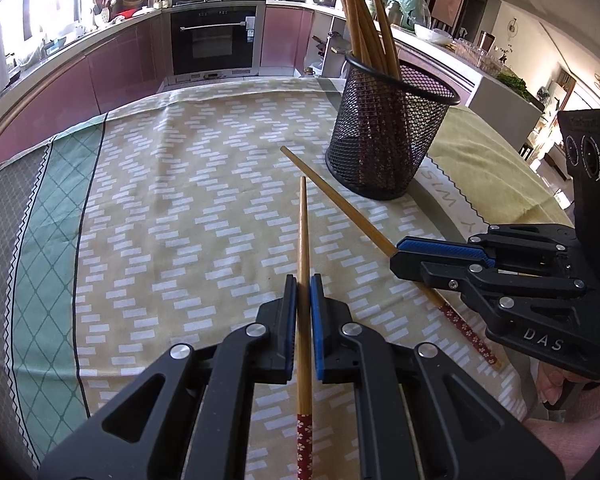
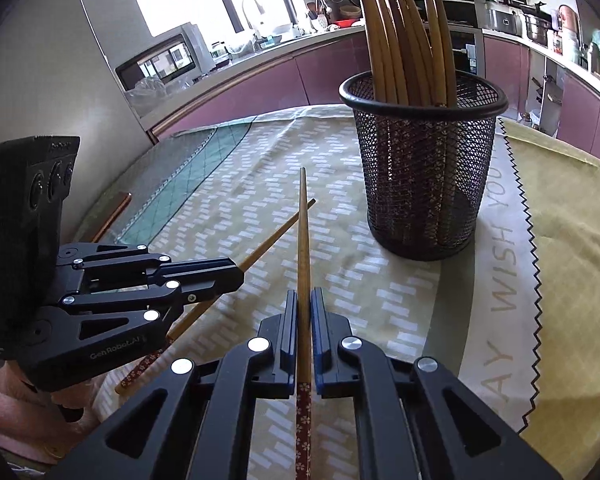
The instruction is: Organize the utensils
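Kitchen counters and an oven ring a table [image 1: 148,216] spread with a patterned cloth, and on it we work at gathering chopsticks.

One chopstick [image 1: 303,264] runs along the fingers of our left gripper [image 1: 303,320], its thin tip pointing ahead and its red flowered end trailing back under the linkage. Those fingers sit narrowly apart with the stick between the blue pads; it looks pinched, though a sliver of gap shows on one side. A second chopstick [image 2: 303,264] sits the same way in our right gripper [image 2: 303,332], whose fingers are closed to a slot around it. From the right wrist view the two sticks cross near their tips, and each gripper appears side-on in the other's view.

Ahead and to the right stands the black mesh holder [image 2: 424,168], upright on the cloth where the pattern meets a plain green mat [image 2: 572,240]. It already holds a sheaf of matching chopsticks [image 2: 404,36], red ends down and tips fanning up past the rim.

We judge the task to be near its end, with these two sticks picked up and not yet delivered. The next move calls for raising each stick, swinging it to vertical with the red end lowest, and clearing the rim and the standing tips before letting go, one hand at a time so the sticks do not tangle.
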Demonstrator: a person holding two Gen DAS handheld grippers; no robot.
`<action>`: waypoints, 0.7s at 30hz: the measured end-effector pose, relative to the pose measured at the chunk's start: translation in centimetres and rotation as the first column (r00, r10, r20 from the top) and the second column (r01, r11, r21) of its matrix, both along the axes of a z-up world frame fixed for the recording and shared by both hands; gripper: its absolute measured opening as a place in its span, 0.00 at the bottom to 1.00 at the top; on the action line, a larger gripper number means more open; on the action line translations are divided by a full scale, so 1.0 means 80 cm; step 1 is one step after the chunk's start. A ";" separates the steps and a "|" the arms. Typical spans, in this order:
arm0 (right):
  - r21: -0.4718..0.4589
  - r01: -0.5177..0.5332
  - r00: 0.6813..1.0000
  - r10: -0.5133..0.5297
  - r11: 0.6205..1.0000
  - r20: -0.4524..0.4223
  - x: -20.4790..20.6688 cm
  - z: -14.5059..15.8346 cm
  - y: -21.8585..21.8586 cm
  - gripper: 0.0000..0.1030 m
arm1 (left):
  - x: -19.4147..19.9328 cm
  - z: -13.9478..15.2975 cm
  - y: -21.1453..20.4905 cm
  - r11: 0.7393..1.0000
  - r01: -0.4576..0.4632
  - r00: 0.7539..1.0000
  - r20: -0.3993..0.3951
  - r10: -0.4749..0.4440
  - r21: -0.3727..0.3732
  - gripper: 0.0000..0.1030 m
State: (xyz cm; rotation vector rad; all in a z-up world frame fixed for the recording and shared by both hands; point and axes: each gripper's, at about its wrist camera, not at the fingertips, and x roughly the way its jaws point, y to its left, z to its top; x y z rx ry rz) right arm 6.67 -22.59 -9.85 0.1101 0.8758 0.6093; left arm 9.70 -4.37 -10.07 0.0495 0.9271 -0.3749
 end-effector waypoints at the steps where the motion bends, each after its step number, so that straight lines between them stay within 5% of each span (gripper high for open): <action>1: 0.007 0.000 1.000 0.000 1.000 0.003 -0.001 0.001 -0.002 0.05 | 0.000 0.001 0.001 1.000 0.002 1.000 -0.001 -0.002 -0.008 0.07; 21: 0.079 0.008 0.998 -0.013 0.997 0.058 -0.013 0.026 -0.015 0.06 | -0.009 0.029 0.012 0.995 0.002 0.999 0.038 0.002 -0.101 0.07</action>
